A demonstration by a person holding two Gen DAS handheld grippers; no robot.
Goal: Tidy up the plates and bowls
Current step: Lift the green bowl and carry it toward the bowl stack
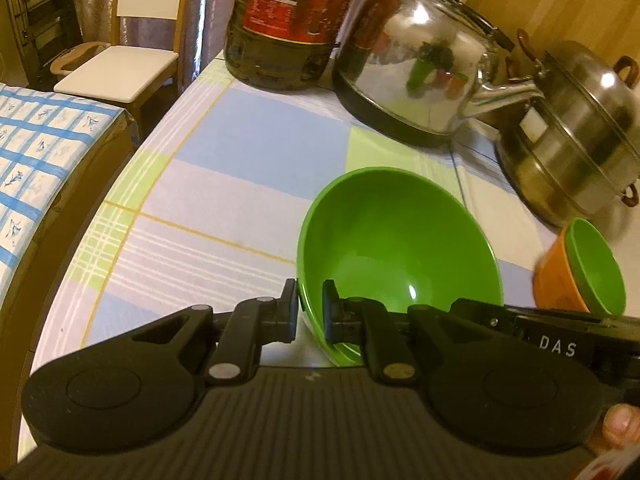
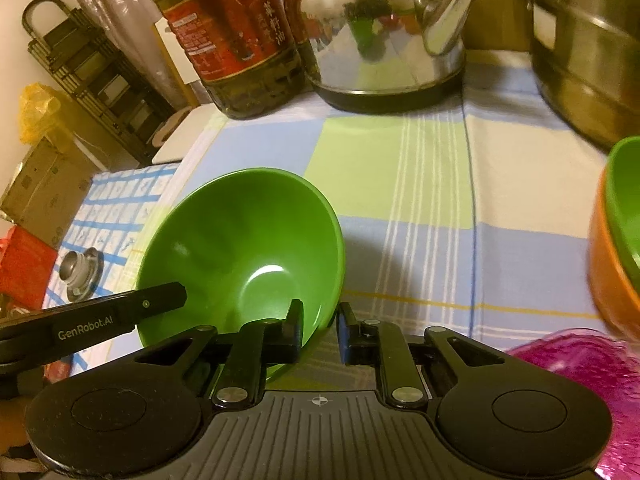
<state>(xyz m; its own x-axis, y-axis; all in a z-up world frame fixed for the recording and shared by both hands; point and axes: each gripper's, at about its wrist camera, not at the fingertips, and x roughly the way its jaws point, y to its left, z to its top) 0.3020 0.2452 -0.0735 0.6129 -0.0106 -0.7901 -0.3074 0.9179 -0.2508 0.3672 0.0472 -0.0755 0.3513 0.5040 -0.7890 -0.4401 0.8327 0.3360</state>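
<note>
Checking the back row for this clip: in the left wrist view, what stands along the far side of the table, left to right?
Oil bottle → steel kettle → lidded steel pot. In front of them the left gripper is shut on the rim of the green bowl.

Legible markings, both wrist views
"DAS" on right gripper (image 1: 560,344) arm; "GenRobot.AI" on left gripper (image 2: 92,328) arm; oil bottle (image 2: 228,36) label characters unreadable.
</note>
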